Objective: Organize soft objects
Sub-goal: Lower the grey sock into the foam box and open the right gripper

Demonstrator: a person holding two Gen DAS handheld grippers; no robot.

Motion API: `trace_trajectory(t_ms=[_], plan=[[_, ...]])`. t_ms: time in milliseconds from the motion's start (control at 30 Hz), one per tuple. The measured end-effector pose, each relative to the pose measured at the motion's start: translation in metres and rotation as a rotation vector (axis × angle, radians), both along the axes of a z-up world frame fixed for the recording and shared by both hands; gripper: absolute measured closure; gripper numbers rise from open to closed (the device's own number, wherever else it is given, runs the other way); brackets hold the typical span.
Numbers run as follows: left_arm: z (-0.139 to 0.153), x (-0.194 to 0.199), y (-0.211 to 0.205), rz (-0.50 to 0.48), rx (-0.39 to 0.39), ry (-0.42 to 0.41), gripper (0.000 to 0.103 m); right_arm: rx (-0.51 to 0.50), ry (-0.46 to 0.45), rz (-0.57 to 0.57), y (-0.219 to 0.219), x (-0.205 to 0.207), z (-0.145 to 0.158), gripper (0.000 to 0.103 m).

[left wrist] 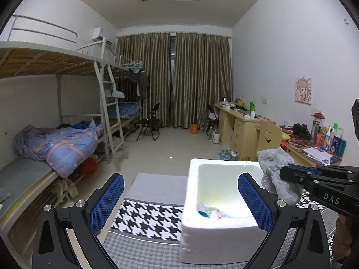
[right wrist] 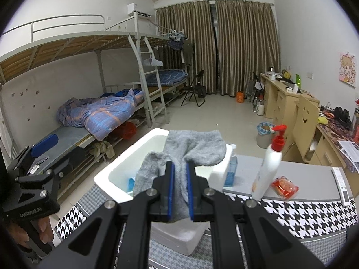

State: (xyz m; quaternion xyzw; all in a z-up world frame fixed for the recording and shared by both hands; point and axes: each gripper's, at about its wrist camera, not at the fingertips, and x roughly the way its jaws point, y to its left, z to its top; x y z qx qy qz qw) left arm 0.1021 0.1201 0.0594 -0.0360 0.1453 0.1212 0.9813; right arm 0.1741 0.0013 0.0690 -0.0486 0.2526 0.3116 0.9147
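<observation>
Jaws of the right gripper (right wrist: 180, 192) are nearly closed and pinch a grey fuzzy sock (right wrist: 193, 150), which hangs in the air over the near rim of the white foam box (right wrist: 105, 177). Jaws of the left gripper (left wrist: 180, 199) stand fully wide and hold nothing.

One folded small cloth item (left wrist: 212, 211) already lies inside the box, at its near wall. I judge the sock is not yet put in. It looks thick, limp and creased, with the toe drooping.
</observation>
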Motion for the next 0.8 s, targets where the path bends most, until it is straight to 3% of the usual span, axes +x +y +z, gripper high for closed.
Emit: trace_trajectory(t_ms=[800], plan=[[-0.004,-0.027,0.032,0.062,-0.002,-0.011,0.001,-0.04,0.038,0.02,0.034,0.02,-0.012,0.089]])
